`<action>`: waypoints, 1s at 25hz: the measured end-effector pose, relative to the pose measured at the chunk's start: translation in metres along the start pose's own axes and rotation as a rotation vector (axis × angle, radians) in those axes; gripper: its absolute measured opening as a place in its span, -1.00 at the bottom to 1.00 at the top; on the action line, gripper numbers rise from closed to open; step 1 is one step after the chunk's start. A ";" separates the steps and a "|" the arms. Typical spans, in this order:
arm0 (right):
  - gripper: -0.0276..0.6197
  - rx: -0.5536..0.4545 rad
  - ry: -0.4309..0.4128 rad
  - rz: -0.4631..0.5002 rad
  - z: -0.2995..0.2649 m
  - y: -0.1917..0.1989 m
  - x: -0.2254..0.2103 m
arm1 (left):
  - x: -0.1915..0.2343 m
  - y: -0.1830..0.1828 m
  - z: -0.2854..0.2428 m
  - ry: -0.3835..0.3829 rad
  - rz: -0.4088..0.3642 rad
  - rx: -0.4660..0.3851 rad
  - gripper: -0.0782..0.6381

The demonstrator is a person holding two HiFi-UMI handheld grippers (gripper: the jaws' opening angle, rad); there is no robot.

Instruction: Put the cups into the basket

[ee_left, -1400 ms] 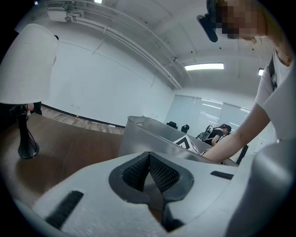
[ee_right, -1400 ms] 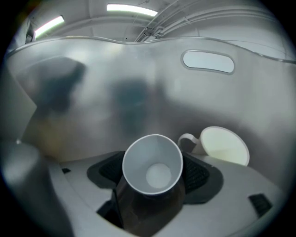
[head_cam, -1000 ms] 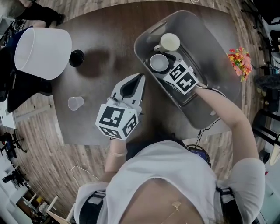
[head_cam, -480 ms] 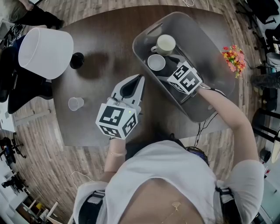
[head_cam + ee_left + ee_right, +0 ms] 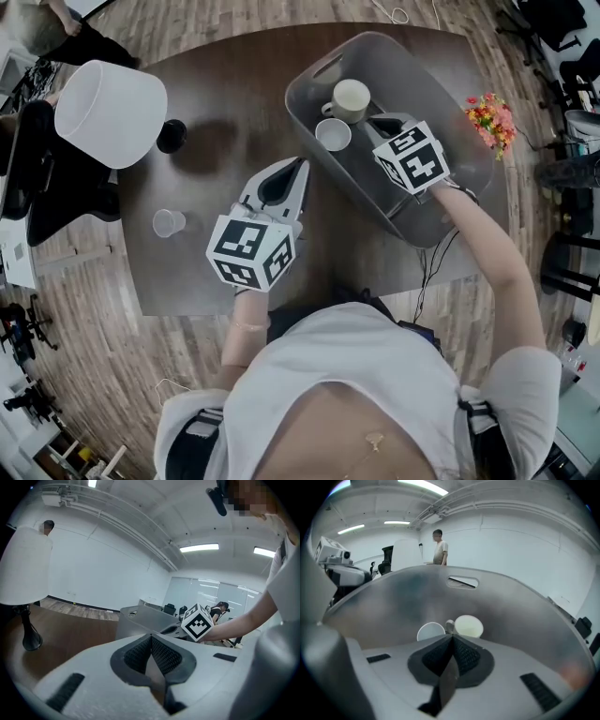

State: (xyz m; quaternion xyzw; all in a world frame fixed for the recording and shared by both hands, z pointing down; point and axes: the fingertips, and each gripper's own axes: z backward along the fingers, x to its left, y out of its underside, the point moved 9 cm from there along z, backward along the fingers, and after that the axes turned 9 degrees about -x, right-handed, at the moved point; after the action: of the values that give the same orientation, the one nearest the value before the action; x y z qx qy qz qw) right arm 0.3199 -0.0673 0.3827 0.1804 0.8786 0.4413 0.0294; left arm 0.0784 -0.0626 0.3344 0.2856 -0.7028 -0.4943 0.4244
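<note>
1. Closing on nothing, your right gripper (image 5: 452, 638) has just brought its jaws together. The pads meet with no cup between them.
2. It has come up off the basket (image 5: 436, 89) floor and now hangs over the basket's near half, tilted down.
3. Two cups stand free inside the basket. The mug (image 5: 351, 97) is by the far wall and a cup (image 5: 332, 134) is just beside it on the near side. Both are upright.
4. That cup sat right under your jaws a moment ago, so this looks like a finished drop.
5. Your left gripper (image 5: 303, 163) is also pinched shut and empty. It hovers over the table (image 5: 234, 84) just outside the basket's left wall and points toward it.
6. One clear cup (image 5: 169, 223) remains on the table, well apart from the basket on the left. It is probably your next pick, and your left gripper is the nearer one.
7. The table is dark and round-edged. A lamp (image 5: 111, 114) with a white shade stands left of the basket, and flowers (image 5: 489, 120) sit just off its right wall.
8. There is wood floor (image 5: 84, 281) all round. A person (image 5: 439, 548) stands beyond the basket's far wall, in a white room with strip lights.
</note>
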 end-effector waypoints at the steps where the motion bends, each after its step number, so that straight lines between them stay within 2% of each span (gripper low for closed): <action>1: -0.88 -0.017 0.020 -0.023 0.003 -0.003 -0.002 | 0.000 0.000 0.000 -0.002 -0.002 0.004 -0.75; 4: -0.88 -0.080 0.087 -0.088 0.014 -0.013 -0.006 | -0.002 -0.002 0.000 0.002 -0.014 0.009 -0.75; 9: -0.88 -0.187 0.167 -0.138 0.044 -0.034 -0.002 | -0.006 -0.007 0.005 0.022 -0.034 0.000 -0.75; 20: -0.88 -0.346 0.319 -0.109 0.125 -0.059 0.026 | -0.016 -0.010 0.021 0.070 -0.024 -0.002 -0.75; 25: -0.88 -0.427 0.408 -0.118 0.162 -0.062 0.045 | -0.018 -0.012 0.032 0.070 -0.056 -0.023 -0.75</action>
State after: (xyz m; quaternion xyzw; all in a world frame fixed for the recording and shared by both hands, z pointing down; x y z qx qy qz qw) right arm 0.2941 0.0388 0.2403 0.0265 0.7626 0.6407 -0.0852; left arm 0.0582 -0.0374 0.3122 0.3174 -0.6735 -0.5037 0.4382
